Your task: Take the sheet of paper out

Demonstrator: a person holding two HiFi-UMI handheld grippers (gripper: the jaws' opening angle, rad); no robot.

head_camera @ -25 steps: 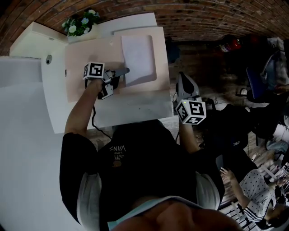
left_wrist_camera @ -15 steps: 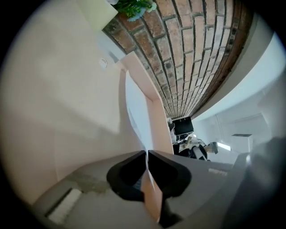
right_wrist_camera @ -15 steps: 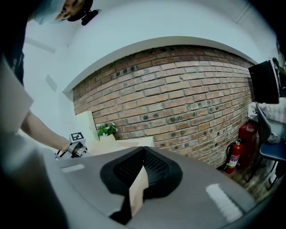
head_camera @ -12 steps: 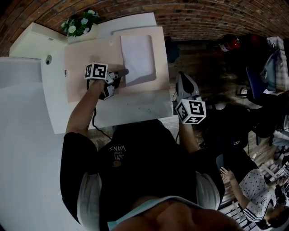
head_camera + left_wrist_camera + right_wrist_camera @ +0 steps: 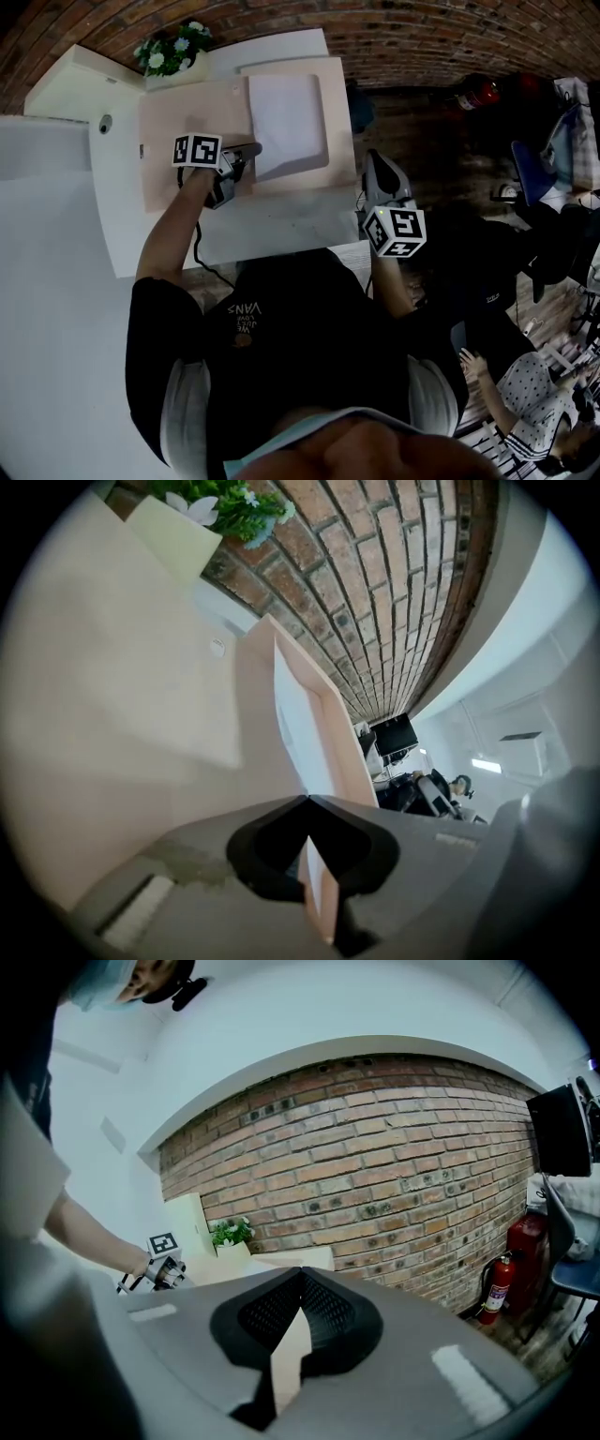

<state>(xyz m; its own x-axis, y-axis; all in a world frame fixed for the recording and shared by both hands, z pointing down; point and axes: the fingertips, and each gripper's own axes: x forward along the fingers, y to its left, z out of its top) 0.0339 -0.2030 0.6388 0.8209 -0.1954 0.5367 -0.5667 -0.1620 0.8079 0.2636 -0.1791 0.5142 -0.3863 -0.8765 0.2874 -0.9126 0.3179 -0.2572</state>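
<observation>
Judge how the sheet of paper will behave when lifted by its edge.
Likely floppy: the sheet looks thin and lies flat in the tray. Seemingly pinched at its edge by the left gripper, it will probably droop. It looks light, so should slide out easily.

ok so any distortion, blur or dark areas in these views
Head view: dim overall, heavy fisheye, sheet of paper pale grey. Left gripper view: well lit, black vignette, left tool blurred close up. Right gripper view: evenly lit, brick wall bowed, black corners.

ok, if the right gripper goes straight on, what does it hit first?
Likely the white table near its right edge, ahead of the right gripper; depth is unclear, it may miss and reach the brick wall.
</observation>
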